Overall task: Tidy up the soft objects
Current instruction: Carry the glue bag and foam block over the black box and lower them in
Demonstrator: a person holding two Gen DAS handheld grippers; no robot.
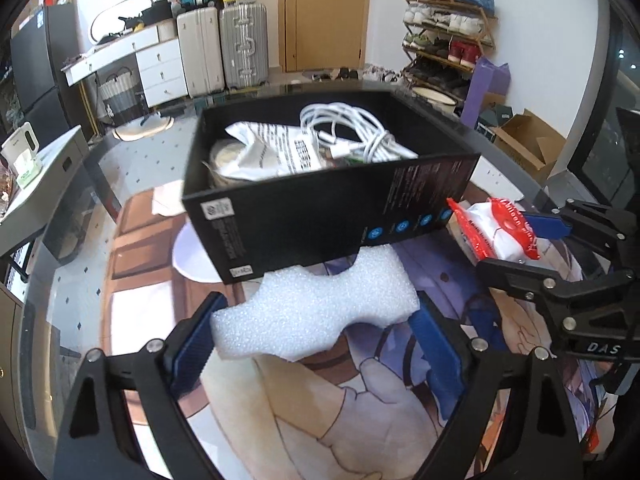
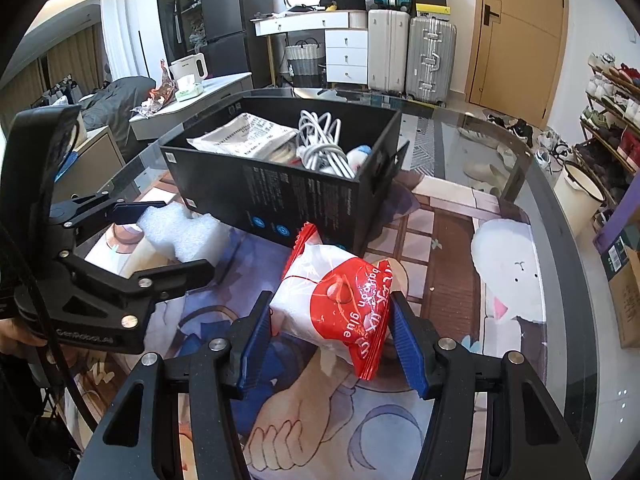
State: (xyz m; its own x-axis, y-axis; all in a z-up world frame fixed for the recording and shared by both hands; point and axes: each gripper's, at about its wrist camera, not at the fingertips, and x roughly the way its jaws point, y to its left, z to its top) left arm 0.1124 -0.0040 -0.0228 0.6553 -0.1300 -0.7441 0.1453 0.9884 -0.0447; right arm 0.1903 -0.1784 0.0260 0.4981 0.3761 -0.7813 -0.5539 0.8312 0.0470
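Clamping white foam block between its blue pads, left gripper sits at 6 o'clock of black box, foam's far edge under box's near wall. Right gripper squeezes red-and-white packet, approx 4 o'clock of box. White cable + printed bag lie inside box.

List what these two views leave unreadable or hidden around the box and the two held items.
- Black box bottom: both views, covered by the white bag and cable.
- Box side print: both views, too small.
- Red-and-white packet far side: right wrist, turned away.
- Foam block top edge: left wrist, behind the box.
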